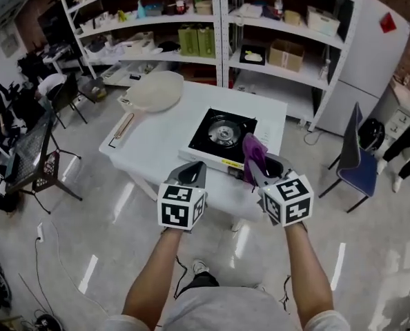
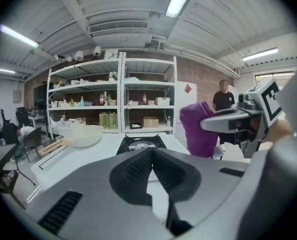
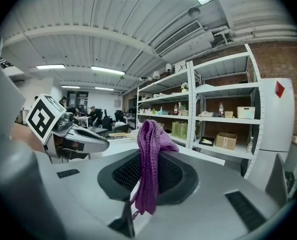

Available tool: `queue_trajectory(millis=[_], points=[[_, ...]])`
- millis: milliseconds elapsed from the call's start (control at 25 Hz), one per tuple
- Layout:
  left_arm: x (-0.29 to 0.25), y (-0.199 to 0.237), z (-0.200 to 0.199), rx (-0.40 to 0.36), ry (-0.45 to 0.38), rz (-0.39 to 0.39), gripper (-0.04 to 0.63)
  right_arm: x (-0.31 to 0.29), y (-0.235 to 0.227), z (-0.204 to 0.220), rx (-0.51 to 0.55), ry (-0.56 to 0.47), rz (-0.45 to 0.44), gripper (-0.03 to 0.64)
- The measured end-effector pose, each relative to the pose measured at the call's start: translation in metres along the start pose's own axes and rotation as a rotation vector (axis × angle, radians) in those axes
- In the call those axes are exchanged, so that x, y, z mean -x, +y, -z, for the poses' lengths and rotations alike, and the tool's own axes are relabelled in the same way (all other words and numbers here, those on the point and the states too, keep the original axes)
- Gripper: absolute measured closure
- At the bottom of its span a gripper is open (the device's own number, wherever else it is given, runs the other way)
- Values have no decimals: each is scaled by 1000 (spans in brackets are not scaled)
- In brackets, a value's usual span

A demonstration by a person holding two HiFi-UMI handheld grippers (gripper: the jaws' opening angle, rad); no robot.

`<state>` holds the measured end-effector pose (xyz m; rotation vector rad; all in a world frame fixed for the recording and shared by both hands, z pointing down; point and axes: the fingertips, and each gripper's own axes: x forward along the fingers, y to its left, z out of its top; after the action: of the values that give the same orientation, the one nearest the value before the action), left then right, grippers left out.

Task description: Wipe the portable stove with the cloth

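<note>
Left gripper: fingers shut tip to tip, nothing between them
Right gripper: fingers clamped on the purple cloth, which sticks up above them and hangs down below
Head view only: both grippers held side by side in the air at the near edge of the white bench; the portable stove sits on the bench just beyond them, apart from the cloth
Left gripper view only: a person stands by the white fridge
On the bench: a round pale board with a handle, left of the stove
Around: shelving behind, a blue chair to the right
In the way: in the head view the cloth covers the stove's near right corner
</note>
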<state>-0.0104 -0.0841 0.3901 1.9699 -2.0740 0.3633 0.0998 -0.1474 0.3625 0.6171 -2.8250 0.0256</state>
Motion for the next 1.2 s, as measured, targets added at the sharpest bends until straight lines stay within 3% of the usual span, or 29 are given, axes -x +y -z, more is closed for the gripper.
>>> queue_trajectory(millis=[280,560,1200], points=[[-21,37,-4,-8,-6,111,591,-25,0,-4,-3,44,114,554],[-39,45,-8,-51,-5,204,591,-27,-25,-4,22,96,210,554],[-101,64,-22,-75,10,246,591,-71,-121,-1,88,199,267,554]])
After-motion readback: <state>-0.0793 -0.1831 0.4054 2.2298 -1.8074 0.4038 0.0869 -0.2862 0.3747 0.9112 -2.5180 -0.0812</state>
